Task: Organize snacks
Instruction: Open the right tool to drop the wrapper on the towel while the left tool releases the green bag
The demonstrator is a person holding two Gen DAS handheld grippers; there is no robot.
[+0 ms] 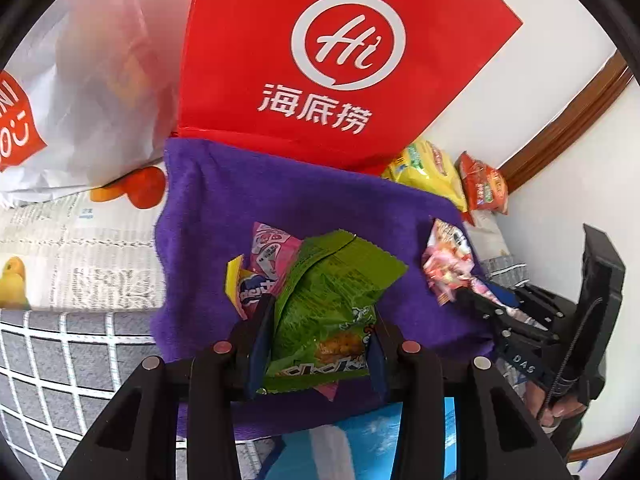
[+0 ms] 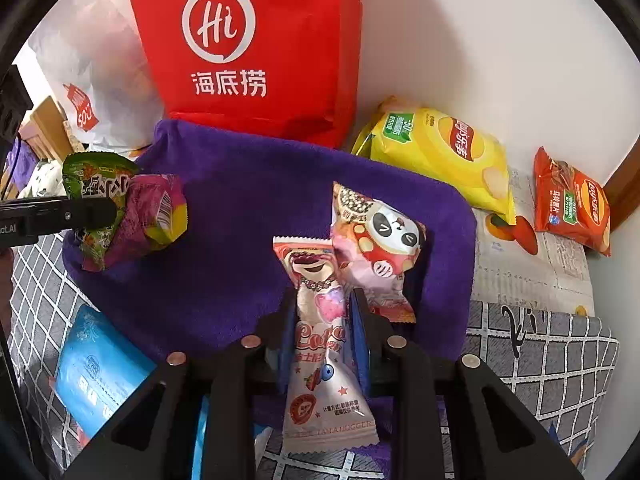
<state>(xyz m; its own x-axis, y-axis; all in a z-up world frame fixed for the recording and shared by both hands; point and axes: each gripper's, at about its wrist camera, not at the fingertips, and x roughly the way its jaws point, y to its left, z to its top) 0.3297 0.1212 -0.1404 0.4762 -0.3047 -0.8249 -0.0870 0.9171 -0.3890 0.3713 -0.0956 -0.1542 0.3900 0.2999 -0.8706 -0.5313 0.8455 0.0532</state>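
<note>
My left gripper point(image 1: 320, 320) is shut on a green snack packet point(image 1: 328, 292) with a pink packet point(image 1: 268, 248) behind it, held over the purple cloth point(image 1: 224, 208). From the right wrist view the left gripper point(image 2: 116, 210) holds the green packet point(image 2: 100, 184) and pink packet point(image 2: 152, 212) at left. My right gripper point(image 2: 320, 312) is shut on a pink-and-white Lotso packet point(image 2: 320, 344), with a panda packet point(image 2: 380, 240) beside it. In the left wrist view the right gripper point(image 1: 460, 294) holds those packets point(image 1: 448, 260).
A red bag point(image 2: 248, 40) stands behind the cloth, with a white plastic bag point(image 2: 92, 76) to its left. A yellow chip bag point(image 2: 440, 156) and an orange chip bag point(image 2: 572, 204) lie by the wall. A blue packet point(image 2: 96, 368) lies at front left on the checked cover.
</note>
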